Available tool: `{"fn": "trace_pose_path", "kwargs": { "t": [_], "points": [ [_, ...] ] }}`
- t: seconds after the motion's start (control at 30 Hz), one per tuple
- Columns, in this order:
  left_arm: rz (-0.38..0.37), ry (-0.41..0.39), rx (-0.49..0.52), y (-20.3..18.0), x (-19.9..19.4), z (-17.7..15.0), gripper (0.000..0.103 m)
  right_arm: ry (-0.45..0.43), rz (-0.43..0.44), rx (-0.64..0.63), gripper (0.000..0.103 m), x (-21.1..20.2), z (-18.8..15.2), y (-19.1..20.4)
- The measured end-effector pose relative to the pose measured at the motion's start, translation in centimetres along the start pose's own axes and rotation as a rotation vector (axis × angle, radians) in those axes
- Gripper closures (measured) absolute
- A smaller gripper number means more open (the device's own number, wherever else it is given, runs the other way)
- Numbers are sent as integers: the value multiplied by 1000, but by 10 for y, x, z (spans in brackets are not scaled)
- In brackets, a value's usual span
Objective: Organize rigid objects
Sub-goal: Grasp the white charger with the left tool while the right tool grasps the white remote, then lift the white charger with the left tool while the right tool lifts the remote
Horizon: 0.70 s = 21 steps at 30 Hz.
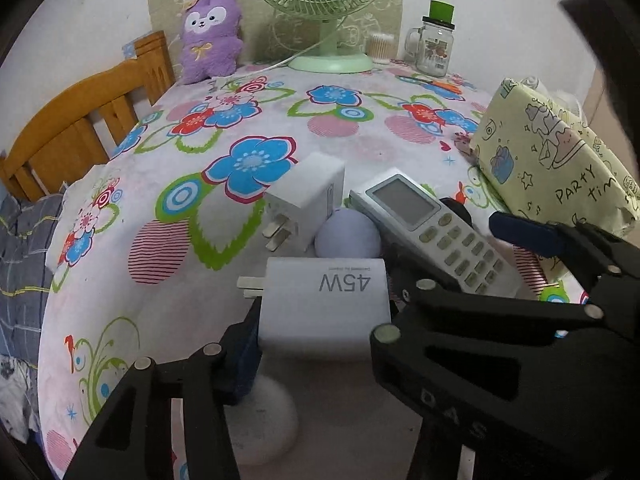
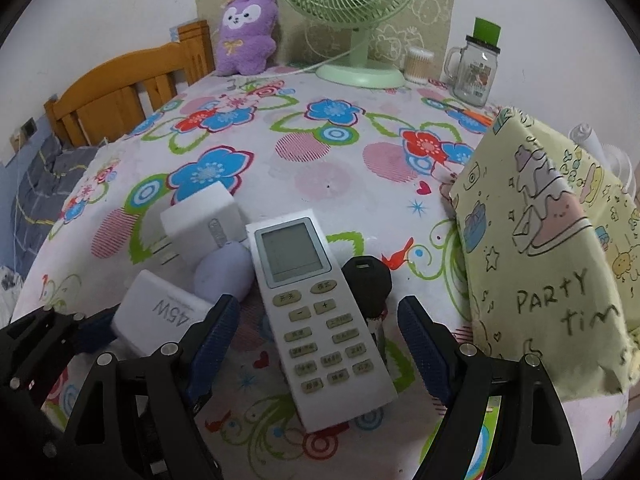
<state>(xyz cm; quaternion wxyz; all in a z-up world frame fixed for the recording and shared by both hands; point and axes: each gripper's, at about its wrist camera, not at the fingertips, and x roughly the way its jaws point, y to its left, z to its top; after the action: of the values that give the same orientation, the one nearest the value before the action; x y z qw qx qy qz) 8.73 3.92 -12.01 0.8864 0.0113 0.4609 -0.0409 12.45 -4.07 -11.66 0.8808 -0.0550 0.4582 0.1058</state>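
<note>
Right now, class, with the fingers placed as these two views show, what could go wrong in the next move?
1. The left gripper holds the 45W charger right beside the purple ball; lifting may set the ball rolling.
2. The remote rests against a black key, so the right gripper, closing, could drag it along.

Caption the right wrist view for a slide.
Right gripper open around a white remote on a flowered tablecloth, chargers alongside.

Two chargers (image 1: 326,304) (image 1: 306,196), one remote (image 2: 316,312), one lilac ball (image 1: 347,234), one black key fob (image 2: 367,278), one fan (image 2: 352,12), one jar (image 2: 476,76).
</note>
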Motion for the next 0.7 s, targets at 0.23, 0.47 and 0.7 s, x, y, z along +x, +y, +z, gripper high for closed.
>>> {"fn": "trace_pose_path", "kwargs": {
  "t": [0.23,0.47,0.7],
  "points": [
    [1,6,-10,7,2,3,46,20,-4,34,31,15,4,-2],
    [6,5,-16,9,4,5,46,-4,-25,9,40,13,9,1],
    [5,4,-15,9,3,3,46,-38,-29,-26,52,1,9,6]
  ]
}}
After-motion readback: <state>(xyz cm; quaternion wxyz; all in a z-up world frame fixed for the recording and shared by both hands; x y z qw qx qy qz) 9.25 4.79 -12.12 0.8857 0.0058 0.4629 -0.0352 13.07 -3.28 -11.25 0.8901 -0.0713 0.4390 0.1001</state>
